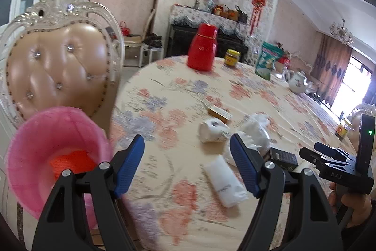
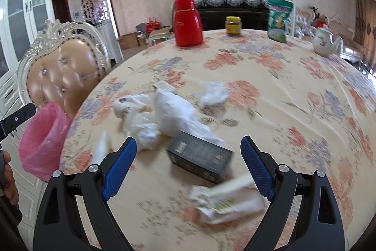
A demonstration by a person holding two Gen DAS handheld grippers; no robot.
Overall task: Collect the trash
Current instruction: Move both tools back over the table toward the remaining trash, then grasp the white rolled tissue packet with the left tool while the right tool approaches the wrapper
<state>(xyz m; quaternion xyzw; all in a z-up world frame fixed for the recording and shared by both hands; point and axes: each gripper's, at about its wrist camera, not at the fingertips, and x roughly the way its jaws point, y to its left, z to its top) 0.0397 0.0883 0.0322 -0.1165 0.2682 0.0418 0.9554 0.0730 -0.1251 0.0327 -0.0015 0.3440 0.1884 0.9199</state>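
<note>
Trash lies on the flowered tablecloth [image 2: 293,91]. My left gripper [image 1: 188,157] is open above the table's near edge, and a white folded packet [image 1: 225,182] lies just under its fingers, untouched. Beyond are a tipped paper cup [image 1: 211,131], crumpled tissue [image 1: 256,131] and a small brown box [image 1: 219,113]. My right gripper [image 2: 189,164] is open too, with a black box [image 2: 199,157] on the table between its fingers and the pads clear of it. A white-green wrapper [image 2: 225,201] lies by its right finger. A pink-lined bin [image 1: 54,157] stands off the table's left edge.
At the table's far side stand a red thermos [image 2: 188,22], a yellow-labelled jar [image 2: 233,26], a green bag [image 2: 279,20] and a white teapot [image 2: 325,42]. A padded chair [image 1: 58,67] stands behind the bin. A hand [image 1: 352,206] holds the right gripper's handle.
</note>
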